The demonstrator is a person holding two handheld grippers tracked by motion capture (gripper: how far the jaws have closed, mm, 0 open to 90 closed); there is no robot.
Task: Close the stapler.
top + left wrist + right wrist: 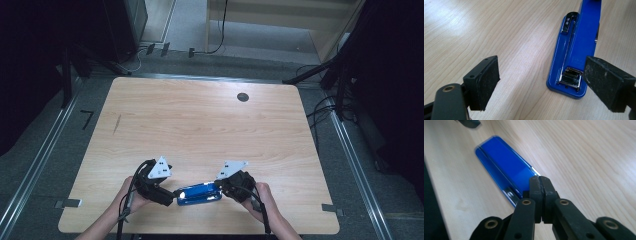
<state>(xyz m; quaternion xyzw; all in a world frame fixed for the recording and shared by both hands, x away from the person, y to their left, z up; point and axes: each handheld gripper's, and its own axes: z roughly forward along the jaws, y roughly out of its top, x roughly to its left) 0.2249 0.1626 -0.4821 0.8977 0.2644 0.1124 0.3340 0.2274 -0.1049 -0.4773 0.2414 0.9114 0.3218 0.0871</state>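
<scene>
Blue stapler (199, 193) is lying between the gaping left tool (541, 82) and the closed, empty right tool (540, 185), risking sliding if nudged

Bright table (200, 125) (dark surroundings), window glare, blurred near fingers (534, 192).

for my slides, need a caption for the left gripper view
Open left gripper straddling the end of a blue stapler on a wooden table.
</scene>
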